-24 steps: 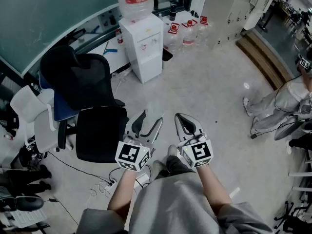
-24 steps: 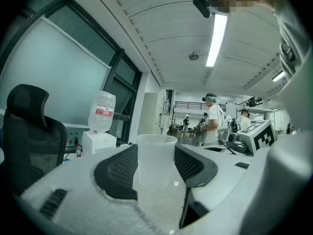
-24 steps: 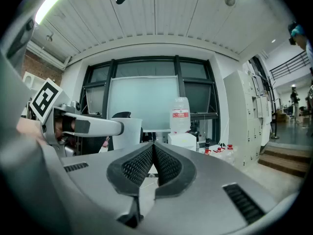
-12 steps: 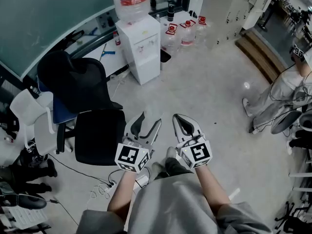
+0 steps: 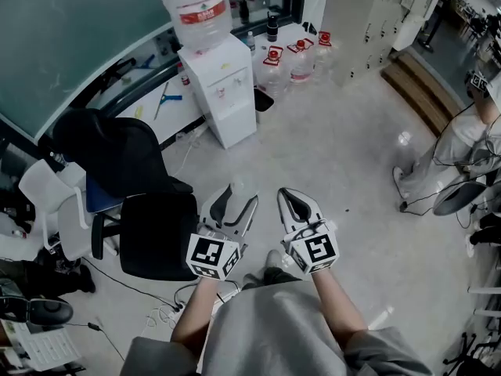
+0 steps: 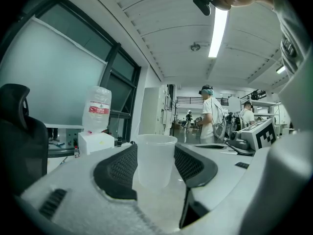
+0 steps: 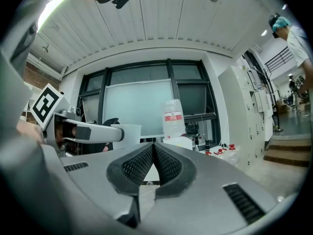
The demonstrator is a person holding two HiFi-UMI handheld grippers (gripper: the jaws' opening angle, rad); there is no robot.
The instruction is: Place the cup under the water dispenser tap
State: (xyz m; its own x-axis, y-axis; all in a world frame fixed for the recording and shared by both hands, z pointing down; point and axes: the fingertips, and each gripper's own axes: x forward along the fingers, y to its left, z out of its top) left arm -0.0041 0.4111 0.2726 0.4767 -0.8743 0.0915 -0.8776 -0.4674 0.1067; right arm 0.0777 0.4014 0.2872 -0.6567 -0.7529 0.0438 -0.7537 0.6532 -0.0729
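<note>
Two grippers out front: my left gripper point(image 5: 238, 196) was clamped on the cup point(image 6: 156, 161), right gripper point(image 5: 290, 196) pinched together, empty. Dispenser point(image 5: 220, 86) stood well ahead.

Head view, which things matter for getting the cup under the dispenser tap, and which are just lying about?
For the job:
cup, clamped in the left gripper
water dispenser with its bottle on top

Lying about:
black office chair
spare water jugs by the wall
floor cables
right gripper, shut and empty
</note>
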